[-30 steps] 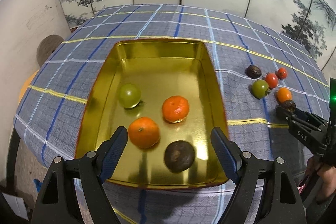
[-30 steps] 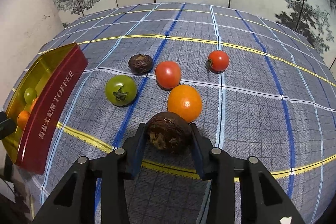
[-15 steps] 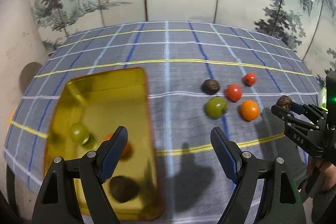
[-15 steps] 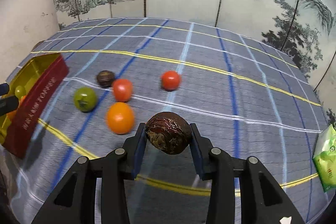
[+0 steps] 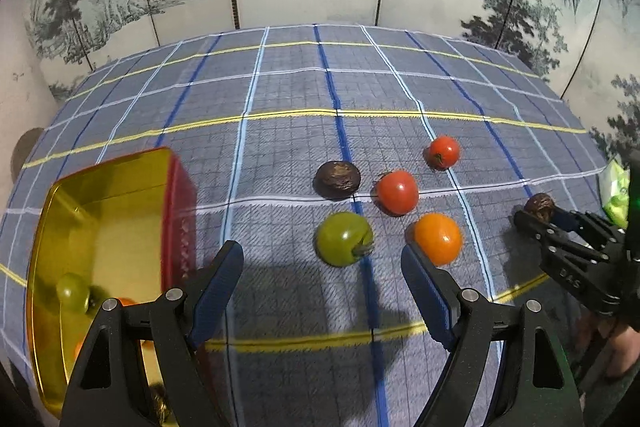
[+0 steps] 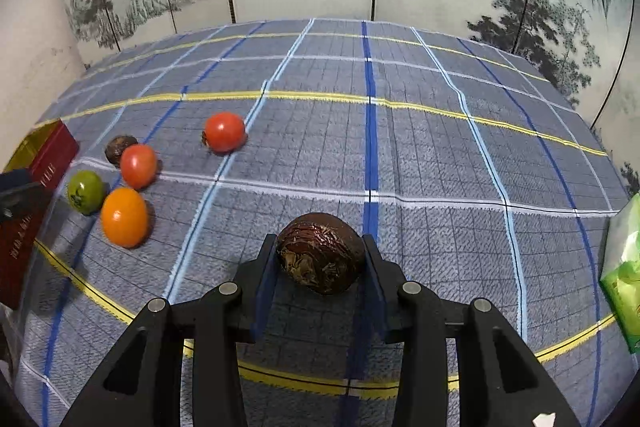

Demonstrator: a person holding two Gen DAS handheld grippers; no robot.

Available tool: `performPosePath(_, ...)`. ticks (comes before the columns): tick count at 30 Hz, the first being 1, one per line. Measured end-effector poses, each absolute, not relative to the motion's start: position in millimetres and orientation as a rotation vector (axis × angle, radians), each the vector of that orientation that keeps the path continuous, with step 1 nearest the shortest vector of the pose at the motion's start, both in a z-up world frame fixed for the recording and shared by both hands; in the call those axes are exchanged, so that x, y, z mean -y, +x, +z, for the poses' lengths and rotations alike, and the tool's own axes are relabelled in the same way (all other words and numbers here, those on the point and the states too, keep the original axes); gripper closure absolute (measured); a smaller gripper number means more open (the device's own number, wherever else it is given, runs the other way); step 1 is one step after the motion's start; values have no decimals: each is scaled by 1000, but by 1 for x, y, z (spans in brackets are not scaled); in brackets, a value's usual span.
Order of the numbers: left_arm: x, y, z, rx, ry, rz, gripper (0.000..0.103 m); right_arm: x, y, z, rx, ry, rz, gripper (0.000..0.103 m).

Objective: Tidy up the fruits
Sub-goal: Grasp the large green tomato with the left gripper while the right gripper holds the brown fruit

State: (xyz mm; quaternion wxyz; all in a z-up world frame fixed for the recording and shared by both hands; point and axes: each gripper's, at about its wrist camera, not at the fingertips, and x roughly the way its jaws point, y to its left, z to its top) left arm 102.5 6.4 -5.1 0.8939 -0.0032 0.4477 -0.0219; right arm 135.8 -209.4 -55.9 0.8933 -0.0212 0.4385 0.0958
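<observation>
While the left gripper (image 5: 322, 277) hovers with its fingers spread wide and nothing between them, the green tomato (image 5: 343, 238) sits just above the gap, slightly right of centre, and the orange tomato (image 5: 438, 238) lies beside the right fingertip. A dark wrinkled fruit (image 5: 337, 179) and two red tomatoes (image 5: 398, 192) sit further up the frame. At lower left the gold tin (image 5: 48, 195) holds a green fruit (image 5: 73, 291) and something orange, partly hidden behind the gripper. At right edge the right gripper (image 5: 538, 213) carries a dark fruit.

From the right wrist view, the right gripper (image 6: 320, 259) has its fingers closed against both sides of the brown fruit (image 6: 321, 251), held above the checked worktop (image 6: 420, 155). The tin (image 6: 52, 155) lies far off at the left edge, beyond the loose cluster of fruit, so I judge the carry must go leftward. A green packet (image 6: 624, 267) sits at right edge.
</observation>
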Motion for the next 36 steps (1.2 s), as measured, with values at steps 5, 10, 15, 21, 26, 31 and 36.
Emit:
performPosePath(5,-3,116,-16,-956,-7,-44,24,207,137,-57,-915,-48,202,66)
performPosePath(10,-4,127,-25,-986,-34,-40,28,207,138,-58,-923,-34,216,66)
performPosePath(15,-5,134,-33,-1005,-47,-30,32,204,137,-59,-923,-53,210,66)
performPosePath(21,-5,141,-43,-1039,-61,-40,50,202,136,-59,-923,-73,207,66)
performPosePath(26,-9,141,-44,-1045,-78,-40,65,202,136,-59,-923,-73,207,66)
performPosePath(31,-14,137,-44,-1054,-87,-24,66,202,136,-59,-923,-73,207,66)
performPosePath(36,-18,130,-44,-1066,-94,-18,66,202,136,-59,-923,-73,207,66)
